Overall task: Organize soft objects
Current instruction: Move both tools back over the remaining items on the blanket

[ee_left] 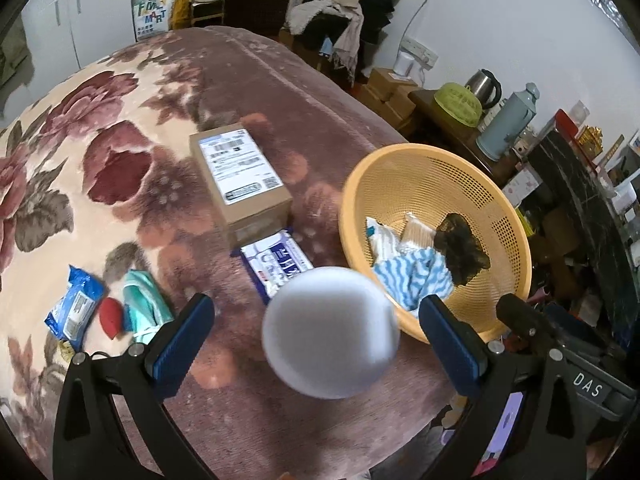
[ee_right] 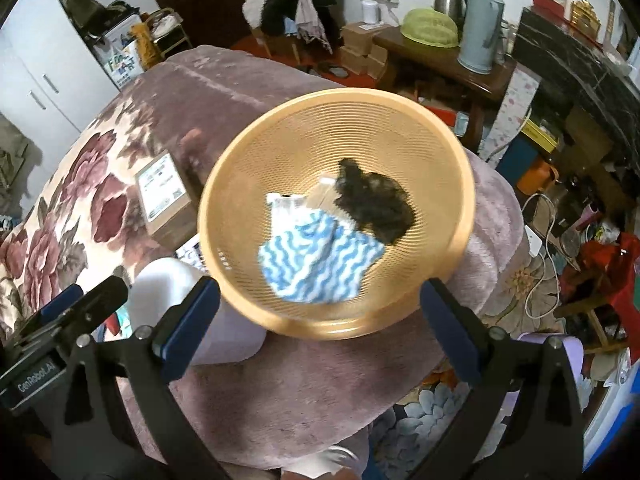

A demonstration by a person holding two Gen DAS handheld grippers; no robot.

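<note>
Hung wide open and empty, both the left claw (ee_left: 316, 344) and right claw (ee_right: 320, 328), with a pale round sponge (ee_left: 330, 332) loose between the left fingers, yellow basket (ee_left: 508, 208) at two o'clock.

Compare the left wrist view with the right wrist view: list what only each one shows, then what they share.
Only the left wrist view shows the blue packet, red item and teal cloth lying on the blanket, and the white ball in full between the left gripper's open jaws.

Only the right wrist view shows the floor right of the bed and the right gripper, jaws open.

Both show the basket holding a striped cloth and dark item, plus the box.
</note>
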